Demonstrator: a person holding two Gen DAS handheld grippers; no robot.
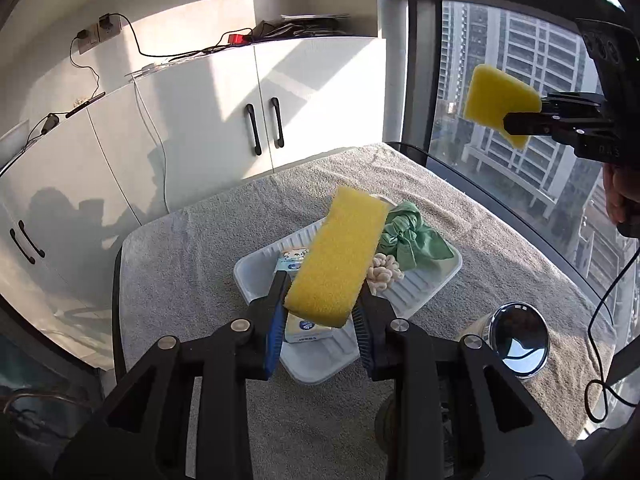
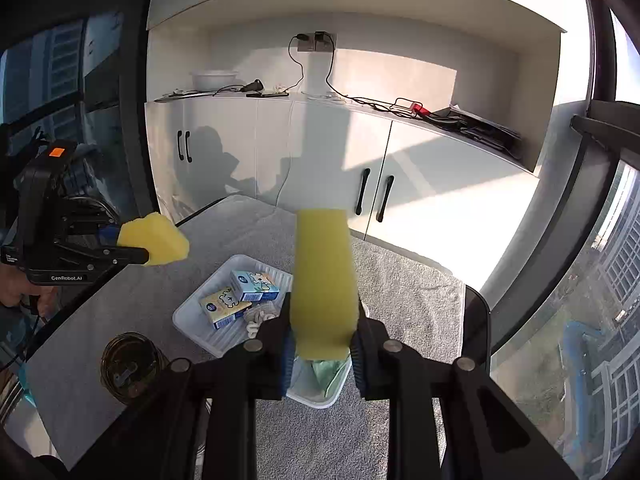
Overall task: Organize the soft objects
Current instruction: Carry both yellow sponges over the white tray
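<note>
- Left claw (image 1: 322,304) is clamped on a yellow sponge (image 1: 338,256), gripping its near end so the rest sticks out over the white tray (image 1: 424,284).
- Right claw (image 2: 322,340) pinches a second sponge (image 2: 324,280) the same way, up in the air.
- Tray on the towel-covered bench (image 1: 192,280) already holds small boxes (image 2: 240,296), a green cloth (image 1: 408,236) and a cream fuzzy thing (image 1: 386,272), so I'd guess both sponges go there next.

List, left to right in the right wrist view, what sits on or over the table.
Left gripper's yellow sponge → glass jar → yellow-labelled box → blue-labelled box → right gripper's yellow sponge.
</note>
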